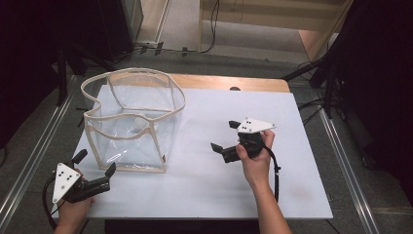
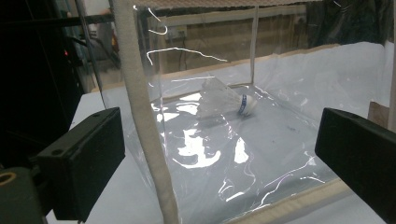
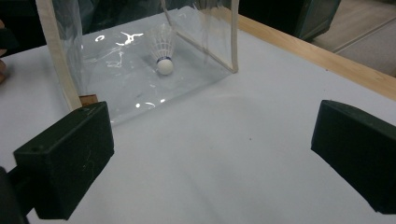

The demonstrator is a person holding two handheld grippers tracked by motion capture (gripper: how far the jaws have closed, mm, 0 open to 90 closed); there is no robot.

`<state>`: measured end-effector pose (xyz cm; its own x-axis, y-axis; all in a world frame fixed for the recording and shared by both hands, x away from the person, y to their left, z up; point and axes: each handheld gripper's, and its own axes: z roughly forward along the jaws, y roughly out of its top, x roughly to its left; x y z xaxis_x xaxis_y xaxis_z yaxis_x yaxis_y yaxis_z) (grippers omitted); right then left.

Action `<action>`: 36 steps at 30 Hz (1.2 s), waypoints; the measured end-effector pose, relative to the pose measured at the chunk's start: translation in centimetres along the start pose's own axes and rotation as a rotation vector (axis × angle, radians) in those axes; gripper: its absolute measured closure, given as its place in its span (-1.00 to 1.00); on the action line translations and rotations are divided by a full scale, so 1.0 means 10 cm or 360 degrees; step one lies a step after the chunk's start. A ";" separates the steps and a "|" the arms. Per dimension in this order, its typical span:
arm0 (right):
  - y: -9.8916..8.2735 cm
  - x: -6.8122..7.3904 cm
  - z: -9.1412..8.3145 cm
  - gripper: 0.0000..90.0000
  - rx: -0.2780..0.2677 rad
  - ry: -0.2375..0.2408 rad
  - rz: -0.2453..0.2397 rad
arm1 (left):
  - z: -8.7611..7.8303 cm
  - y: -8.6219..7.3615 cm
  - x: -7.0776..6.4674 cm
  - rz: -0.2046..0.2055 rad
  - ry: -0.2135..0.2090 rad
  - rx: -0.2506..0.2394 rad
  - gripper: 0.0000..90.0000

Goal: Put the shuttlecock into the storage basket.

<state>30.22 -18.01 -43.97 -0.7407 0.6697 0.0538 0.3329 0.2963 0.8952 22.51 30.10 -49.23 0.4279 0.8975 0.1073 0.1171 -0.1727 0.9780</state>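
On the white table (image 1: 219, 185), a clear plastic box (image 1: 131, 122) with cloth-taped edges stood upright at the left, and a white shuttlecock (image 2: 231, 100) lay on its floor. Just beside its near corner, the left gripper (image 1: 95, 164) was wide open and held nothing. Well apart on the bare tabletop, the right gripper (image 1: 225, 135) also gaped empty.

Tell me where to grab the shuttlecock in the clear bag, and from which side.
Grip the shuttlecock across its feather skirt, coming down through the bag's open top. It lies on its side on the bag floor with clear walls all around, so a side approach looks blocked. The round cork end would probably slip.
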 end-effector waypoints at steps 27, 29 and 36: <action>-0.44 -0.16 -0.37 -1.00 -0.0022 -0.0121 0.0090 | 0.00 0.00 -0.01 0.0003 0.0002 0.0009 -0.95; -0.47 -0.17 -0.40 -1.00 -0.0025 -0.0137 0.0100 | 0.00 0.00 0.00 0.0002 0.0002 0.0008 -0.95; -0.58 -0.23 -0.53 -1.00 -0.0024 -0.0175 0.0116 | 0.00 0.00 -0.01 0.0003 0.0004 0.0010 -0.95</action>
<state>26.89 -24.87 -46.88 -0.6464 0.7597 0.0708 0.3740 0.2346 0.8972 22.50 30.04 -49.24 0.4256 0.8982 0.1098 0.1216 -0.1770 0.9767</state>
